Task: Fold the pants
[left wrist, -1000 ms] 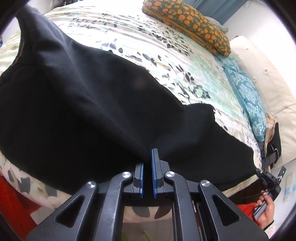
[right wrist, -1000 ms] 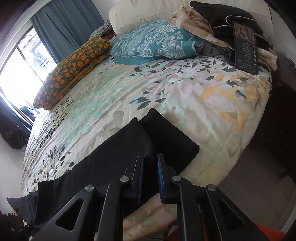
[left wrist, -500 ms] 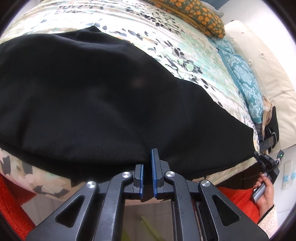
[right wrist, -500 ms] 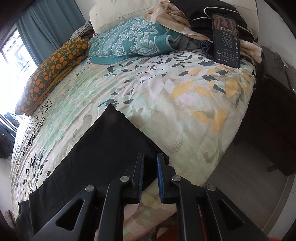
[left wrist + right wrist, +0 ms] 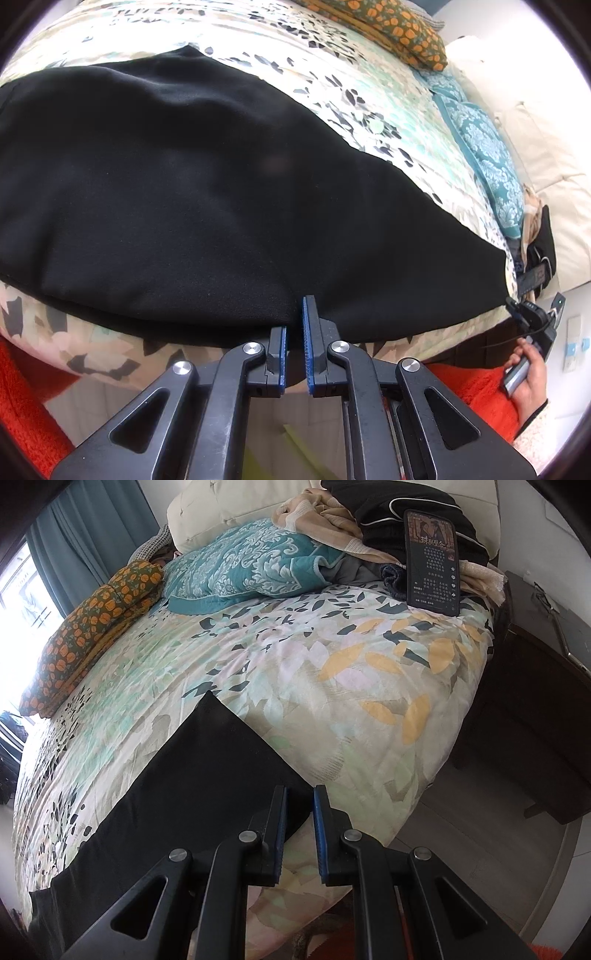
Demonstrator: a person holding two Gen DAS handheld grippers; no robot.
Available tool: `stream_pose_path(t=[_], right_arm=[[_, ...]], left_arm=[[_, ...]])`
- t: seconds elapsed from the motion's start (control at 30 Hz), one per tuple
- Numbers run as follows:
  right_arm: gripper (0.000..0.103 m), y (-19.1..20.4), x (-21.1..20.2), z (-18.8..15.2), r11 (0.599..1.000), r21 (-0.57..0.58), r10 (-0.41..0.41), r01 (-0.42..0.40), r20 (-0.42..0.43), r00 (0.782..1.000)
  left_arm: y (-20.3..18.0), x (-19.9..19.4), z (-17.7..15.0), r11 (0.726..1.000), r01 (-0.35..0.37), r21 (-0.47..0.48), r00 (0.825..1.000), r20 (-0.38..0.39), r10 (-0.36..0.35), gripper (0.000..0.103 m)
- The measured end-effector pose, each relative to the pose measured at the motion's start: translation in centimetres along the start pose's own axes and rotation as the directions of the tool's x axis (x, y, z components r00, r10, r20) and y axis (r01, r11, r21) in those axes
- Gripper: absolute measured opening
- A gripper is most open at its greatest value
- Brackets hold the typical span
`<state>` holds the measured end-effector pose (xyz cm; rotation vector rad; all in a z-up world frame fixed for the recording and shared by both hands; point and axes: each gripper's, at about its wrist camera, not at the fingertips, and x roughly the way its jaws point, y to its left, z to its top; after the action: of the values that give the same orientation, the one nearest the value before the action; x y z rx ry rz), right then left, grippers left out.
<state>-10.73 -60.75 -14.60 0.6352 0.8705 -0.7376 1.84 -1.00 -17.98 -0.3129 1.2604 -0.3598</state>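
- black pants (image 5: 207,192) lie flat along the near edge of the bed (image 5: 332,686), one leg laid over the other, waist end toward the left gripper, leg ends toward the right
- left gripper (image 5: 294,332): fingers nearly pressed together, a fold of the pants' near edge goes into the narrow gap; looks like a pinch but can't confirm
- right gripper (image 5: 299,825): fingers spread a little, nothing between them, just past the leg-end corner, which sits by the left finger
- judged step: lengthwise fold down, letting go
- to do it well: open left fully before pulling back so the cloth doesn't drag
- then grab both layers at the leg ends and carry them toward the waist, edges lined up
- phone (image 5: 432,559) and pillows (image 5: 251,565) well apart, no obstacle
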Motion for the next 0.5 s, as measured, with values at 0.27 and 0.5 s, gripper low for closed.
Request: stream_pose_path(t=[0.27,0.5], right_arm=[[0.046,-0.1,0.4,0.0,0.997,0.03,-0.071,0.071,-0.004,0.997],[0.084,0.3,-6.1,-0.1,0.996,0.072,-0.063,0.046,0.261,0.963]], left_arm=[[1.1,0.9,-0.3,1.0,0.01,-0.028,0.997,-0.071,-0.012,0.041],[5.2,-4.4,-1.0,0.988,0.057,-0.141,0.998,0.008,-0.056,0.066]])
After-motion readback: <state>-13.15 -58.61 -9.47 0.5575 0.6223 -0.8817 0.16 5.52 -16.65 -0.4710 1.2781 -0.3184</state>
